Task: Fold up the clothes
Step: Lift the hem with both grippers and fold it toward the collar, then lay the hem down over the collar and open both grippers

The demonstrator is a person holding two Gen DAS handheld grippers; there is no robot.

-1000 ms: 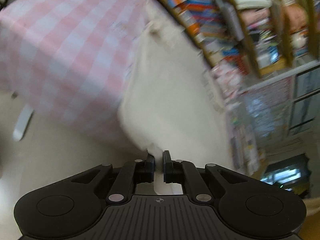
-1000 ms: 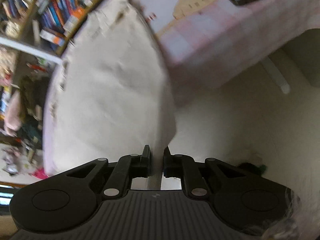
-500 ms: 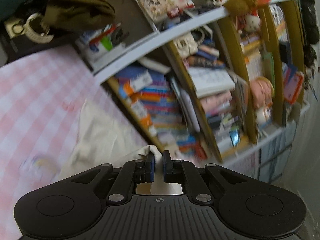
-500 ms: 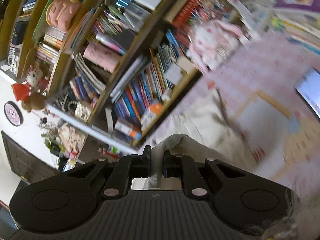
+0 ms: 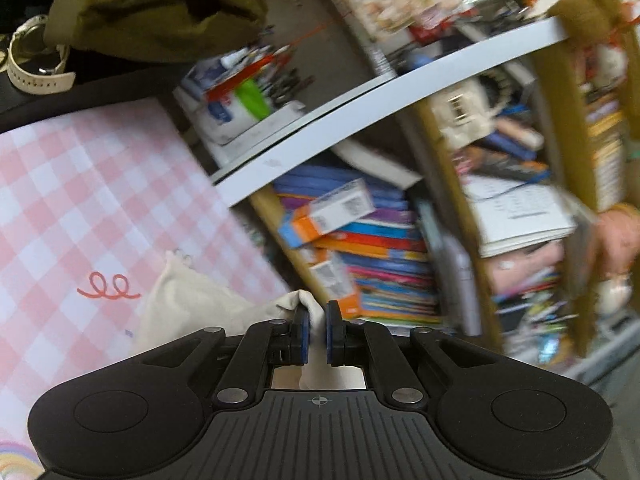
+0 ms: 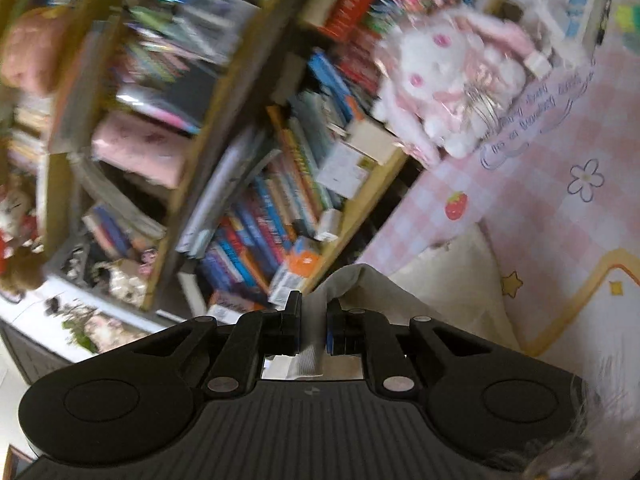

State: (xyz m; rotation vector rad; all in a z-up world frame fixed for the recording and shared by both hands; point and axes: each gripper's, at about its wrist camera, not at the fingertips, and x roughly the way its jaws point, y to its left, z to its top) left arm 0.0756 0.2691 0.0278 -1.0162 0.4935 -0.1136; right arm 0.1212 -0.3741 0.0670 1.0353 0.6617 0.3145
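A cream-white garment (image 5: pixel 188 304) lies on the pink checked tablecloth (image 5: pixel 80 208), near the table's far edge. My left gripper (image 5: pixel 318 320) is shut on a bunched corner of it, the cloth pinched between the blue pads. In the right wrist view the same cream garment (image 6: pixel 448 292) trails to the right over the pink cloth, and my right gripper (image 6: pixel 314 312) is shut on a flat strip of its edge. Both grippers point towards the bookshelf beyond the table. Most of the garment is hidden under the gripper bodies.
A crowded bookshelf (image 5: pixel 380 240) stands right behind the table (image 6: pixel 560 184). An olive cloth (image 5: pixel 152 12) and a white watch (image 5: pixel 36 60) sit at the far left. A pink and white plush toy (image 6: pixel 452 80) rests at the table's far end.
Both grippers swung up and forward with the garment still pinched: a second ago it hung over the table's side above the floor, now its gripped edge is over the tabletop by the bookshelf.
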